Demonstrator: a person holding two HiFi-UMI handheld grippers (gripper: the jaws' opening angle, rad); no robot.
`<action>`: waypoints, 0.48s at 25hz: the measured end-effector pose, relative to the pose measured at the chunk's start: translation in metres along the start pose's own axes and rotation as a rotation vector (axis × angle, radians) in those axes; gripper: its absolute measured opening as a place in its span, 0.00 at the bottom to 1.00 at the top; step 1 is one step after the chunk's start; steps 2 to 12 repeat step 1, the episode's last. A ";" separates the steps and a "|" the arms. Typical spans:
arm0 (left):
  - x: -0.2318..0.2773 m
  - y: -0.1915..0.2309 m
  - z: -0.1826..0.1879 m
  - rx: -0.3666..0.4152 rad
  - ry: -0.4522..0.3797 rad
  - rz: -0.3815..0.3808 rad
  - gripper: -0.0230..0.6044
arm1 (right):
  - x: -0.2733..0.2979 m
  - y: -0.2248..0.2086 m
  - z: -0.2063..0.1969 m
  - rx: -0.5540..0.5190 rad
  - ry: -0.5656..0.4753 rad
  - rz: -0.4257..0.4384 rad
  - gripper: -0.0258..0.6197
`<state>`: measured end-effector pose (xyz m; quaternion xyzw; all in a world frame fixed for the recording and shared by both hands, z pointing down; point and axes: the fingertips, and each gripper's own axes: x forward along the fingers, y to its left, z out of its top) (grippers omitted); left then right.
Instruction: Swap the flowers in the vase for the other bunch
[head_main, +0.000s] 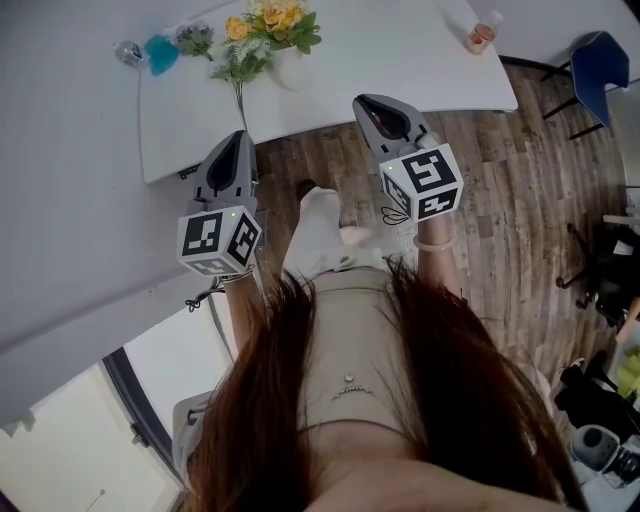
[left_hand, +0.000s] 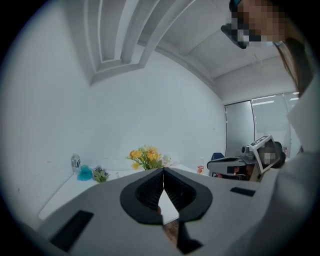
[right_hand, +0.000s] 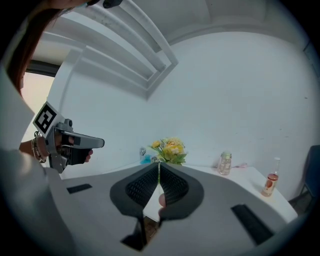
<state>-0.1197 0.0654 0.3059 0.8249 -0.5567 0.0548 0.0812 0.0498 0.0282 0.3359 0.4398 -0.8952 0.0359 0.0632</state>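
Tongs left (left_hand: 163, 172) clenched, empty | tongs right (right_hand: 159, 167) clenched, empty | yellow leafy flowers (head_main: 272, 22) in rounded white vase (head_main: 293, 70)

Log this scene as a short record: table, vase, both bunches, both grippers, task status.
table: white, on a wood floor
vase: white, upright on the table, holds the yellow flowers
loose bunch: lies on the table left of the vase, stem toward the near edge
small bottle: at the table's right end
left gripper: jaws together, empty, near the table's edge
right gripper: jaws together, empty, near the table's edge
task status: swap not started, nothing touched
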 end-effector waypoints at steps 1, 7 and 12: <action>-0.001 -0.001 -0.001 0.000 0.001 -0.002 0.04 | 0.000 0.001 0.000 0.001 -0.001 -0.001 0.09; -0.001 -0.001 -0.001 0.000 0.001 -0.002 0.04 | 0.000 0.001 0.000 0.001 -0.001 -0.001 0.09; -0.001 -0.001 -0.001 0.000 0.001 -0.002 0.04 | 0.000 0.001 0.000 0.001 -0.001 -0.001 0.09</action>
